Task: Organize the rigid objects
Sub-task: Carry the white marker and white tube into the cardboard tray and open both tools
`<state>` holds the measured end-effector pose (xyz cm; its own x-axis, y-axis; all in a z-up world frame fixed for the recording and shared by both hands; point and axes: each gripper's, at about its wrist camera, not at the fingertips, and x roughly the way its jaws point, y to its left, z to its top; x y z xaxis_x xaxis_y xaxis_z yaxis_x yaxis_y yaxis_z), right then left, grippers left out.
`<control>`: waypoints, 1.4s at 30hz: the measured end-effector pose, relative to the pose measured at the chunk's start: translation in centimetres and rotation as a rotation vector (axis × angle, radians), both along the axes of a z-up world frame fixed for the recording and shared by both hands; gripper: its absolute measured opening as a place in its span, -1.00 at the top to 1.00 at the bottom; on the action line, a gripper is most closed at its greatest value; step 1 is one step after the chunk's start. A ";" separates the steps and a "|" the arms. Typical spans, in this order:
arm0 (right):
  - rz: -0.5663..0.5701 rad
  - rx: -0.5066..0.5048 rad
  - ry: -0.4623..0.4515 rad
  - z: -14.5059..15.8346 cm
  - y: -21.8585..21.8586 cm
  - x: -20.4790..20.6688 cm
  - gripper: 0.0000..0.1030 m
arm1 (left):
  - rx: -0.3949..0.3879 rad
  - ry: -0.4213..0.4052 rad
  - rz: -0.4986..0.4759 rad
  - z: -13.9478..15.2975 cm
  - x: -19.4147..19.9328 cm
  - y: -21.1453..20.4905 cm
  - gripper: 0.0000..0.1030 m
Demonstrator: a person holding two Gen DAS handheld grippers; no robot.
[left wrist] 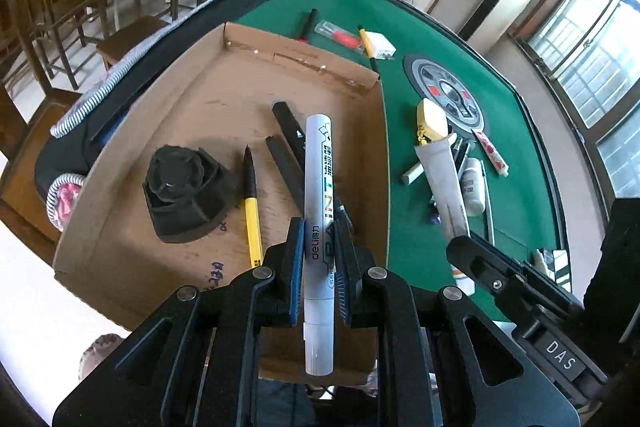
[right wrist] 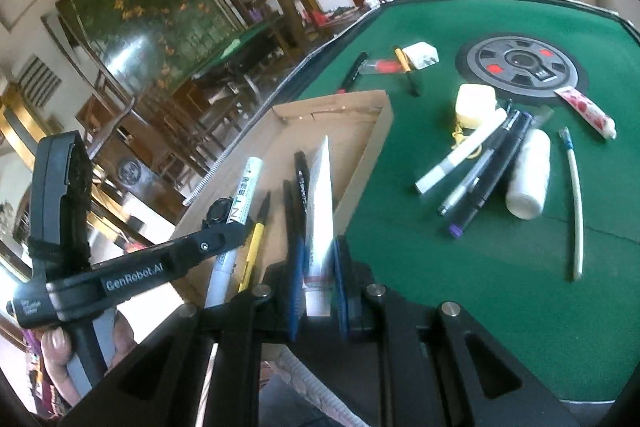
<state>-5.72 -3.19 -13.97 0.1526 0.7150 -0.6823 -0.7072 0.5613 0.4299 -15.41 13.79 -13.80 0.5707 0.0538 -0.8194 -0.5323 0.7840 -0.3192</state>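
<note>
My left gripper (left wrist: pixel 318 227) is shut on a white paint marker (left wrist: pixel 318 187) and holds it above a cardboard tray (left wrist: pixel 304 59). In the tray lie a black lump-shaped object (left wrist: pixel 180 191), a yellow and black pen (left wrist: pixel 252 211) and two black markers (left wrist: pixel 286 163). My right gripper (right wrist: pixel 320 247) is shut on a flattened white tube (right wrist: pixel 323 187), over the tray's right wall (right wrist: pixel 384 131). The right wrist view shows the left gripper (right wrist: pixel 224 239) with its marker (right wrist: pixel 246 187) at the left. The left wrist view shows the right gripper (left wrist: pixel 464 251) with the tube (left wrist: pixel 444 179).
On the green table (right wrist: pixel 440 267), right of the tray, lie a white bottle (right wrist: pixel 528 175), several pens (right wrist: pixel 480 167), a pale yellow case (right wrist: pixel 476 105), a red-patterned tube (right wrist: pixel 588 111) and a thin white cord (right wrist: pixel 574 195). Farther back are a black pen (right wrist: pixel 354 67), a yellow pen (right wrist: pixel 404 63) and a white box (right wrist: pixel 420 55).
</note>
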 end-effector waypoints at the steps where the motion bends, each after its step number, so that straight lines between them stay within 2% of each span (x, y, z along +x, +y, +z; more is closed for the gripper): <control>1: 0.005 -0.009 -0.006 0.0 0.1 -0.2 0.74 | -0.001 0.005 0.000 -0.2 0.1 0.1 0.73; 14: 0.033 -0.062 -0.067 0.2 2.8 -0.3 0.74 | 0.005 0.042 0.017 -1.5 0.7 0.6 0.73; 22: 0.050 -0.065 -0.064 -0.2 3.7 0.2 0.74 | 0.006 0.068 0.030 -2.3 1.2 1.0 0.73; 25: 0.053 -0.057 -0.048 -0.7 4.0 1.1 0.74 | -0.001 0.078 0.037 -2.7 1.4 1.2 0.73; 32: 0.071 -0.061 0.063 -3.1 6.2 4.2 0.74 | -0.029 0.097 0.076 -3.6 1.8 2.2 0.73; 36: 0.089 -0.068 0.069 -3.0 7.6 4.3 0.74 | -0.044 0.113 0.088 -4.2 2.0 2.6 0.73; 42: 0.112 -0.109 0.028 -3.3 10.1 4.5 0.74 | -0.014 0.129 0.102 -4.1 2.3 2.8 0.73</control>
<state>-1.21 6.88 -17.23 0.0557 0.6479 -0.7597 -0.7567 0.5237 0.3912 -13.10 16.55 -17.94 0.4526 0.0948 -0.8866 -0.6466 0.7196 -0.2532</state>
